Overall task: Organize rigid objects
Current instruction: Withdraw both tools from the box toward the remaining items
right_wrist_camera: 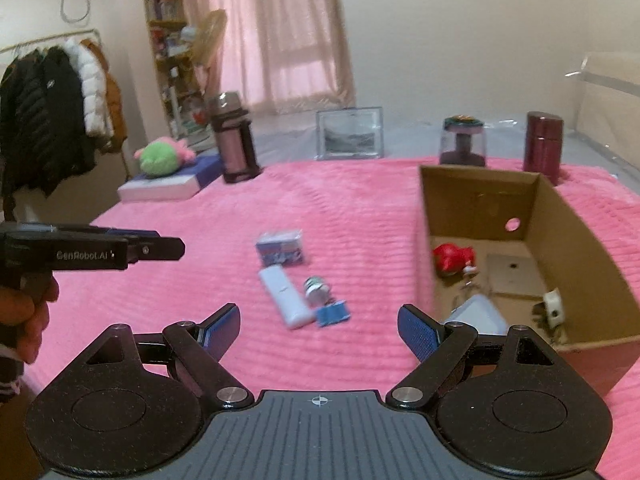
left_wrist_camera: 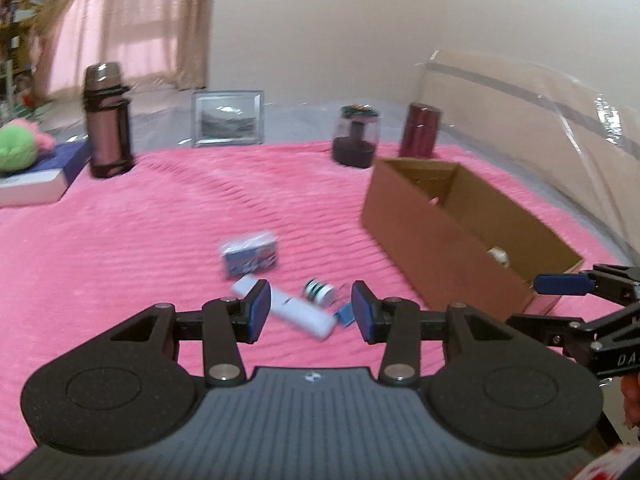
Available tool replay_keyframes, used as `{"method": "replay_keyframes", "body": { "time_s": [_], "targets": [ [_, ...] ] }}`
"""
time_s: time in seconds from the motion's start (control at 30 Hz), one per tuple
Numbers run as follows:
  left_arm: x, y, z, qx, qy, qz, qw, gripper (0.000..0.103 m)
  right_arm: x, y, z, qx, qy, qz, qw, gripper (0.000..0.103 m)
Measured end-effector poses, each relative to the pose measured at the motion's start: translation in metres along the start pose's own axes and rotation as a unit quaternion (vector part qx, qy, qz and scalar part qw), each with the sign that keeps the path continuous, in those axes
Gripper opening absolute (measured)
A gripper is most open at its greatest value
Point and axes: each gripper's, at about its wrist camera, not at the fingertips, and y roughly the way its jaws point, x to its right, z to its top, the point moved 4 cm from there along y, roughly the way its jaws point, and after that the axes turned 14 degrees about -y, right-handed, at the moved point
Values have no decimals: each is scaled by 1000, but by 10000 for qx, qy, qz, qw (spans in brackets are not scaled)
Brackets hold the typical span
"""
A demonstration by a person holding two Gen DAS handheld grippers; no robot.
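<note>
Small items lie in a cluster on the pink blanket (left_wrist_camera: pixel 120 260). They are a blue-and-white packet (left_wrist_camera: pixel 250 256) (right_wrist_camera: pixel 280 248), a white oblong device (left_wrist_camera: pixel 296 312) (right_wrist_camera: pixel 284 298), a green-and-white roll (left_wrist_camera: pixel 318 290) (right_wrist_camera: pixel 316 288) and a small blue piece (left_wrist_camera: pixel 345 315) (right_wrist_camera: pixel 332 314). My left gripper (left_wrist_camera: pixel 311 314) hovers just short of the cluster, its jaws narrowly apart with nothing between the pads. My right gripper (right_wrist_camera: pixel 320 330) stands wide open and empty in front of the cluster, beside the cardboard box (right_wrist_camera: pixel 580 240) (left_wrist_camera: pixel 440 256). The box holds a red toy (right_wrist_camera: pixel 454 258) and other pieces.
At the far edge stand a pink thermos (left_wrist_camera: pixel 106 120), a picture frame (left_wrist_camera: pixel 228 118), a dark jar (left_wrist_camera: pixel 356 136) and a maroon canister (left_wrist_camera: pixel 420 130). A green plush (right_wrist_camera: pixel 160 158) rests on a book (right_wrist_camera: pixel 168 188) at the left. A coat rack (right_wrist_camera: pixel 52 120) stands beyond the bed.
</note>
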Motion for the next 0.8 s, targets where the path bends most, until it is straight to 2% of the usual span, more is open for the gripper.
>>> {"method": "replay_keyframes", "body": {
  "time_s": [0.23,0.47,0.6,0.8],
  "targets": [
    [-30,-2,-23,-145,-322,252,9991,46,-25,23,-17,-132,-184,134,9997,83],
    [-48,14,-35,-297,-481,375,9977,50,-26,58,-27,-320,-228,123,9992,82],
    [-55,28,-38,-364,-493,445,9971,52,-23,82,-27,-420,-318,105,9986,70],
    [-64,51,-38,-422,-500,476,9967,57,-19,120,-26,-540,-551,14,9970,56]
  ]
}}
